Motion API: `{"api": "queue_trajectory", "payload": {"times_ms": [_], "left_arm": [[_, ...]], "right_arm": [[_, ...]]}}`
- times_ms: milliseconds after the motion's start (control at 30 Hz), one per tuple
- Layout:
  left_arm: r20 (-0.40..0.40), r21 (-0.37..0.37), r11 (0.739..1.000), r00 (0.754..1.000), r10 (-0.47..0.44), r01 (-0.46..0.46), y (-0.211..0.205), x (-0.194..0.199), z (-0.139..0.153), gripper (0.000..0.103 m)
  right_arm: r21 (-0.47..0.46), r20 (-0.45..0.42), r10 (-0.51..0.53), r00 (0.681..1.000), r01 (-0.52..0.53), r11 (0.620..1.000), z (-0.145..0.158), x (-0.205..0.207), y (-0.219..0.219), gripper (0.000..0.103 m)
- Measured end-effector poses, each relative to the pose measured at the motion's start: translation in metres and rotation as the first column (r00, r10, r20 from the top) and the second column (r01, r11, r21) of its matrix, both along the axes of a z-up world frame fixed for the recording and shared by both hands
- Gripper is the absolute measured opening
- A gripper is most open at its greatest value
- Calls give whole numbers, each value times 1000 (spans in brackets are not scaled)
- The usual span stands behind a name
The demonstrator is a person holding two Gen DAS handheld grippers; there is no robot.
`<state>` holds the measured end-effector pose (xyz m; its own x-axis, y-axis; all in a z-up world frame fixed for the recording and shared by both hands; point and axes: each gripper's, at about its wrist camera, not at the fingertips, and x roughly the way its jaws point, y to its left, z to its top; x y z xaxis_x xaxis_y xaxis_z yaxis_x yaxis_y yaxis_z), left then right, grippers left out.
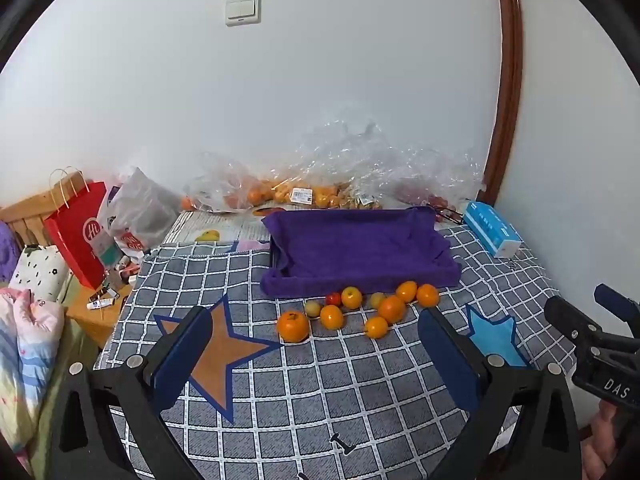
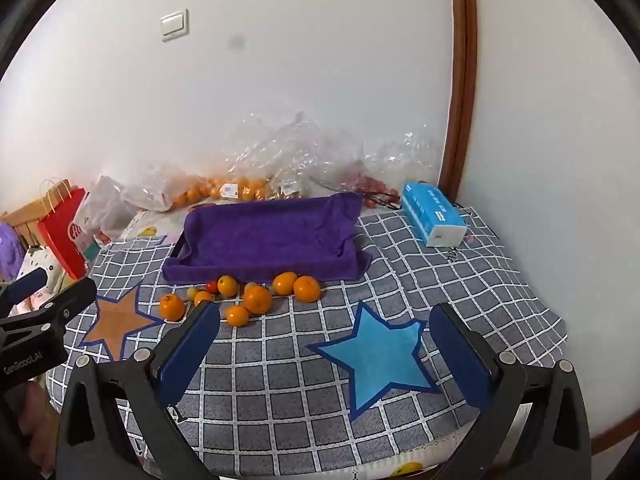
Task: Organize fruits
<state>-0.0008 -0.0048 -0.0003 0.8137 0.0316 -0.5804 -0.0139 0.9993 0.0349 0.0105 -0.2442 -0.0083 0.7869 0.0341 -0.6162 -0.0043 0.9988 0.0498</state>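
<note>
Several oranges (image 1: 392,309) and a small red fruit (image 1: 333,299) lie in a loose cluster on the checked cloth, just in front of a tray lined with a purple towel (image 1: 360,248). The tray holds nothing. The same cluster (image 2: 257,299) and tray (image 2: 264,236) show in the right wrist view. My left gripper (image 1: 316,328) is open and empty, above the cloth short of the fruit. My right gripper (image 2: 324,324) is open and empty, over the blue star (image 2: 376,356). The right gripper also shows at the right edge of the left wrist view (image 1: 600,340).
Clear plastic bags of oranges (image 1: 304,192) lie along the wall behind the tray. A blue tissue box (image 1: 492,228) lies at the back right. A red paper bag (image 1: 78,232) and clutter stand at the left, beyond the cloth's edge. An orange star (image 1: 216,356) marks the cloth.
</note>
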Motion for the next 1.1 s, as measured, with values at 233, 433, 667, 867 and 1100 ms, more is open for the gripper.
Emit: {"api": "queue_trajectory", "payload": {"times_ms": [233, 433, 667, 867, 1100], "left_arm": [[15, -30, 1000, 1000, -7, 7, -5, -11, 5, 103], [6, -52, 999, 1000, -15, 15, 0, -8, 7, 103], [14, -52, 999, 1000, -14, 15, 0, -11, 9, 103], [9, -51, 999, 1000, -17, 17, -3, -12, 9, 103], [6, -51, 999, 1000, -16, 16, -6, -12, 7, 103]], "right_arm": [[-15, -23, -10, 1000, 10, 1000, -5, -2, 4, 103], [-6, -24, 1, 1000, -1, 1000, 4, 3, -1, 103], [-10, -12, 2, 1000, -2, 1000, 8, -3, 0, 103], [-2, -11, 5, 1000, -5, 1000, 8, -4, -1, 103], [-4, -8, 1, 1000, -1, 1000, 8, -4, -2, 103]]}}
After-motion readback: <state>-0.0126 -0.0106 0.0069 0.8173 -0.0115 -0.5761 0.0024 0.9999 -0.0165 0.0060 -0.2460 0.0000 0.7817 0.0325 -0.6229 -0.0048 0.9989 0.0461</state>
